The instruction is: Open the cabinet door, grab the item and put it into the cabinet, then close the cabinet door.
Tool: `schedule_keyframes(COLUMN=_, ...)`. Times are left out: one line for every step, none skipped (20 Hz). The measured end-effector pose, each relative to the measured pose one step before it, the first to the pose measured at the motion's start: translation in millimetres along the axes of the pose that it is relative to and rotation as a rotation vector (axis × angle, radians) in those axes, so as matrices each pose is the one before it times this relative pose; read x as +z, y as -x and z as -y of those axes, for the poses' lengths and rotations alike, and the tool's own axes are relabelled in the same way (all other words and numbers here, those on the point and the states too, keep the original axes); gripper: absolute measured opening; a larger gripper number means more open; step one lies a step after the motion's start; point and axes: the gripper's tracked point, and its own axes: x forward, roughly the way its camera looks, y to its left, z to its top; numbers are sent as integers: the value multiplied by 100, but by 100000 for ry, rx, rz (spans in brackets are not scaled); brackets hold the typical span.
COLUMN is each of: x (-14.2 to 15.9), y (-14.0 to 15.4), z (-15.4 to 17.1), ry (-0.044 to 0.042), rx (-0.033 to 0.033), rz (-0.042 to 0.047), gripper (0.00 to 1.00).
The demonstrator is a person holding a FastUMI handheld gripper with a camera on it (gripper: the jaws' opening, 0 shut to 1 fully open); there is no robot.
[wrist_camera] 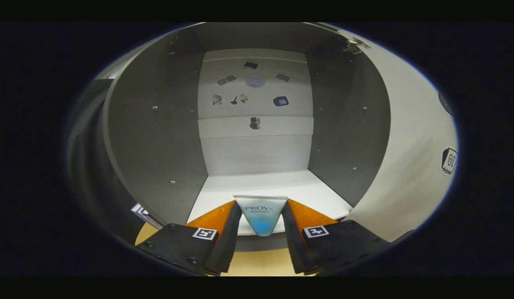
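- White squeeze tube with blue lower end (261, 216): both sides covered by the gripper (261, 226) fingers pressing on it.
- Small dark stickers (248, 89) on the white cabinet (257, 187) back panel: too small to identify.
- White cabinet door (406, 158), swung open: outer edge cut off.

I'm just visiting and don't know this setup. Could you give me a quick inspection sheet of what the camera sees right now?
Surface: pale cabinet floor just beyond the fingers; tan surface below the gripper.
Job's things: tube held between the fingers, at the front edge of the open cabinet; cabinet door swung open beside it.
Clutter: small dark stickers or marks on the cabinet's back wall; what they are is too small to tell.
Grippers: gripper shut on the tube, both fingers pressing its sides.
Cables: nothing seen.
Surroundings: square marker on the door; dark booth around the cabinet.
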Motion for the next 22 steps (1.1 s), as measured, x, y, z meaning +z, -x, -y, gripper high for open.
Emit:
schedule_keyframes(x=86, y=-639, z=303, ry=-487, rx=-690, rz=-679, gripper=62)
schedule_keyframes(x=20, y=-548, z=227, ry=-488, rx=-334, rz=-701, gripper=62)
schedule_keyframes(x=-173, y=-438, z=224, ry=-220, rx=-342, rz=-975, gripper=62)
schedule_keyframes(x=-371, y=-403, z=264, ry=-186, rx=-569, rz=-1479, gripper=62)
schedule_keyframes(x=-51, y=-23, z=104, ry=-195, rx=-72, rz=-450, gripper=62)
schedule_keyframes(x=356, y=-150, z=60, ry=-110, rx=-403, rz=1216, gripper=62)
schedule_keyframes(x=275, y=252, z=227, ry=771, rx=-813, rz=978, gripper=62)
schedule_keyframes(x=234, y=368, z=-24, ry=353, rx=-164, rz=1070, gripper=68)
schedule_keyframes(x=190, y=491, z=-187, ry=150, rx=734, rz=708, gripper=71)
schedule_keyframes(x=26, y=707, z=-111, ry=132, rx=515, rz=632, gripper=80)
schedule_keyframes(x=90, y=763, z=-112, ry=-250, rx=543, rz=1228, gripper=88)
schedule_keyframes(x=-2, y=980, z=-97, ry=-87, rx=353, rz=1342, gripper=92)
schedule_keyframes(x=-101, y=1123, z=-27, ry=-117, rx=251, rz=1327, gripper=96)
schedule_keyframes(x=-163, y=1234, z=-36, ry=-279, rx=397, rz=1441, gripper=97)
schedule_keyframes(x=-106, y=1441, z=-13, ry=-310, rx=263, rz=1980, gripper=97)
schedule_keyframes(x=-159, y=1367, z=45, ry=-300, rx=-6, rz=1980, gripper=97)
schedule_keyframes(x=-339, y=1522, z=-2, ry=99, rx=341, rz=1406, gripper=97)
schedule_keyframes(x=-313, y=1725, z=81, ry=238, rx=12, rz=1568, gripper=97)
schedule_keyframes(x=-246, y=1676, z=178, ry=273, rx=-69, rz=1644, gripper=97)
schedule_keyframes(x=-166, y=1753, z=291, ry=-286, rx=-429, rz=1793, gripper=97)
schedule_keyframes(x=-55, y=1657, z=303, ry=-542, rx=-391, rz=2229, gripper=97)
schedule_keyframes(x=-174, y=1706, z=399, ry=-135, rx=-572, rz=1334, gripper=97)
